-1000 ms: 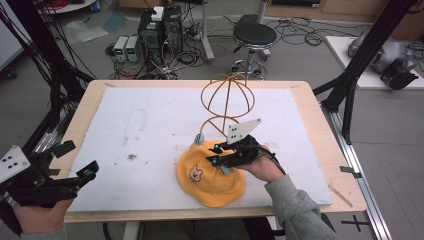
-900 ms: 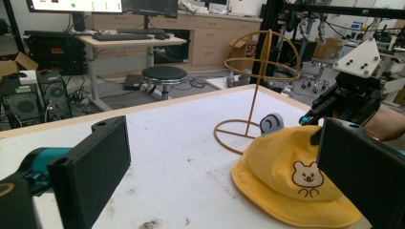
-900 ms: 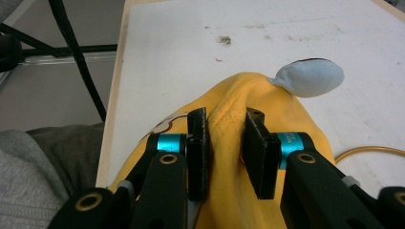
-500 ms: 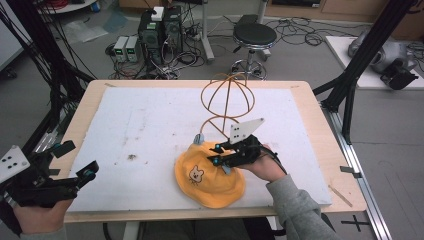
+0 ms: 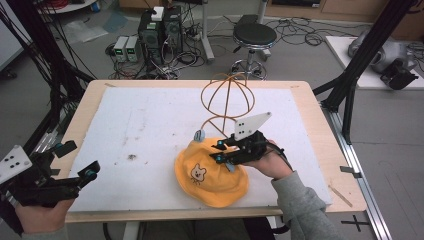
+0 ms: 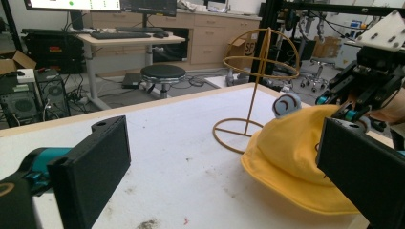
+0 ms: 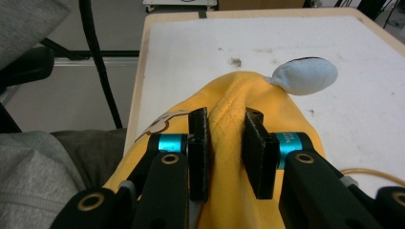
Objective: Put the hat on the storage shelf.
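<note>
A yellow bear-face hat (image 5: 207, 175) with a grey-blue ear (image 5: 200, 135) lies on the white mat at the near middle. My right gripper (image 5: 219, 152) is shut on a fold of its crown. In the right gripper view the pads (image 7: 199, 152) squeeze the yellow cloth (image 7: 229, 124), with the ear (image 7: 303, 75) beyond. Just behind the hat stands a wire globe hat stand (image 5: 227, 97). My left gripper (image 5: 79, 158) hangs open at the table's near left corner, far from the hat. Its view shows the hat (image 6: 291, 157), the stand (image 6: 260, 62) and the right gripper (image 6: 353, 100).
The white mat (image 5: 150, 120) covers most of the wooden table (image 5: 305, 100). A thin wooden stick (image 5: 341, 196) lies near the right front corner. Behind the table are a black stool (image 5: 254, 36), computer boxes (image 5: 157, 30) and cables. Black frame posts (image 5: 357, 75) stand at both sides.
My right gripper has risen a little with the hat's crown pinched, pulling the cloth up with it. The left gripper has stayed in place.
</note>
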`<action>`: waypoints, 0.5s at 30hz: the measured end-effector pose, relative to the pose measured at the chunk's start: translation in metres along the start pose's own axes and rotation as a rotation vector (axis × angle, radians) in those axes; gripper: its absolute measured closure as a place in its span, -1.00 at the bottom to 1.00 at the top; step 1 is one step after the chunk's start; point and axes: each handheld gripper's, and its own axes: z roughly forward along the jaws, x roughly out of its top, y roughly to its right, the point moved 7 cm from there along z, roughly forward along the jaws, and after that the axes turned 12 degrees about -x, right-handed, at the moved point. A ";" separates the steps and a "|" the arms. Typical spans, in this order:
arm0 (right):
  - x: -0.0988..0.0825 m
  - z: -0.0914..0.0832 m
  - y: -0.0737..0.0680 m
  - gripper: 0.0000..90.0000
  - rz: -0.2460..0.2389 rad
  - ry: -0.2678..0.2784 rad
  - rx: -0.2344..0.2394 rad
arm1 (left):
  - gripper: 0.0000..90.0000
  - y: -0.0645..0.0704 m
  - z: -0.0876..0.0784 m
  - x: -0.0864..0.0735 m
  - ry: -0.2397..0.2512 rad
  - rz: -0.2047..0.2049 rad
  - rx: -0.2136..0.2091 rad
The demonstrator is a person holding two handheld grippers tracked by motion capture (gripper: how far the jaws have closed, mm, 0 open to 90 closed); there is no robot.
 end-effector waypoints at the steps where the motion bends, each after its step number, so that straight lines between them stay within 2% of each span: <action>1: 0.002 -0.001 0.000 0.65 -0.003 0.003 0.003 | -0.89 0.000 0.000 0.000 0.000 -0.001 0.000; 10: 0.026 -0.013 -0.001 0.65 -0.032 0.008 0.018 | -0.89 -0.002 -0.001 -0.002 0.003 -0.012 0.003; 15: 0.042 -0.023 -0.002 0.65 -0.048 0.031 0.027 | -0.90 -0.002 0.000 -0.002 -0.001 -0.011 0.001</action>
